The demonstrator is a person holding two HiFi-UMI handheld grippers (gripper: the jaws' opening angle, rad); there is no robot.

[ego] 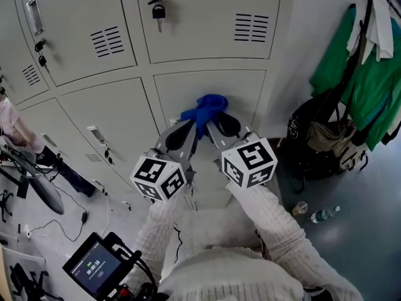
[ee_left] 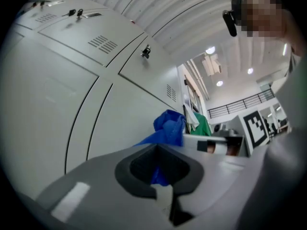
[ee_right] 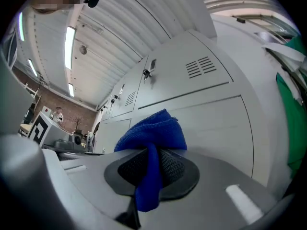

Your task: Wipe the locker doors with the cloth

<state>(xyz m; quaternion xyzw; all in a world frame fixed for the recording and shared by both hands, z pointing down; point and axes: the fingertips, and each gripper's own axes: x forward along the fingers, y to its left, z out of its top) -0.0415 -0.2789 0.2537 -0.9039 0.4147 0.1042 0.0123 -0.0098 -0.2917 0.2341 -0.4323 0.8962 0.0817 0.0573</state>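
Gripping crumpled blue cloth (ego: pixel 205 108), left gripper (ego: pixel 190 128) and right gripper (ego: pixel 217 123) both closed, smooth grey locker door (ego: pixel 241 89)

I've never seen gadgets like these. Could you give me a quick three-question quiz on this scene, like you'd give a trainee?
1. True or false: only the right tool grips the blue cloth; the left tool is empty.
2. What hangs on the upper locker door? A) a padlock B) a towel C) a glove
3. Fill in: the plastic bottle lies on the ____.

Key: 1 false, both tools are shut on the cloth. 2 A. 3 floor.
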